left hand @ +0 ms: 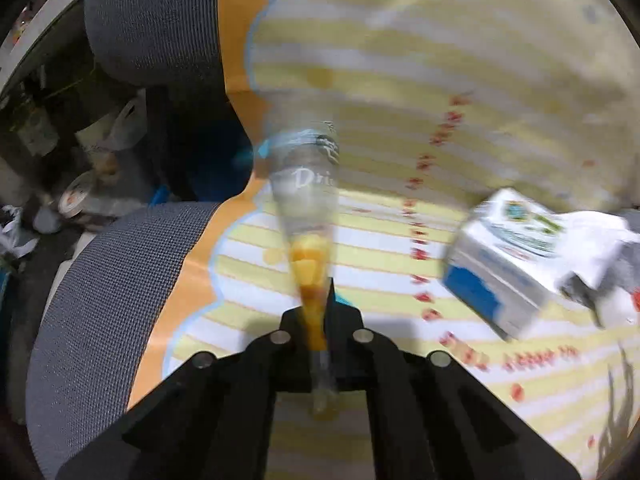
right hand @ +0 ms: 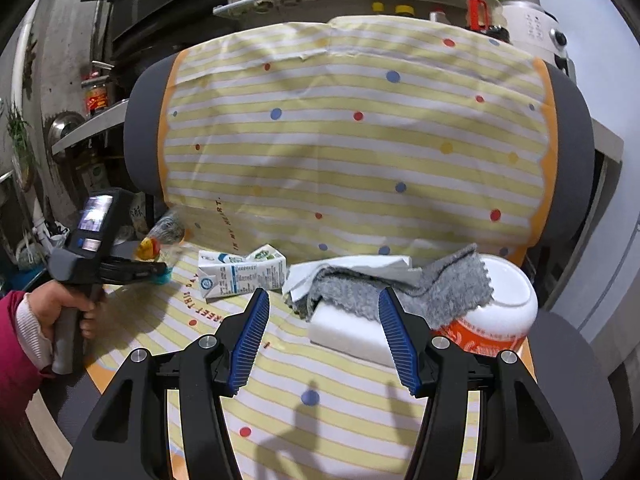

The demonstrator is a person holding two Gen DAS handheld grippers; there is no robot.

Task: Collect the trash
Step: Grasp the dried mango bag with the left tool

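While the left gripper [left hand: 318, 320] has its black jaws pinched tight on the narrow end of a clear plastic wrapper [left hand: 306, 184] with orange and yellow print, the wrapper sticks out forward from the fingers, blurred, above the left edge of the striped cloth [left hand: 460, 60] that covers a grey chair seat [left hand: 92, 280]. From the right wrist view the same left gripper [right hand: 162, 270] shows at the left, held by a hand [right hand: 66, 306] in a red sleeve [right hand: 14, 352], with the crumpled wrapper [right hand: 164, 236] raised off the cloth at its tip. The right gripper [right hand: 322, 340] hovers over the seat with its blue-padded jaws spread wide and nothing between them. Just beyond them lie a white sponge block [right hand: 344, 336] under a grey rag [right hand: 404, 284], a white tissue [right hand: 348, 266] and an overturned white and orange bowl [right hand: 500, 312]. A flattened milk carton [right hand: 240, 272] lies on the cloth between the wrapper and the rag pile, touching neither gripper
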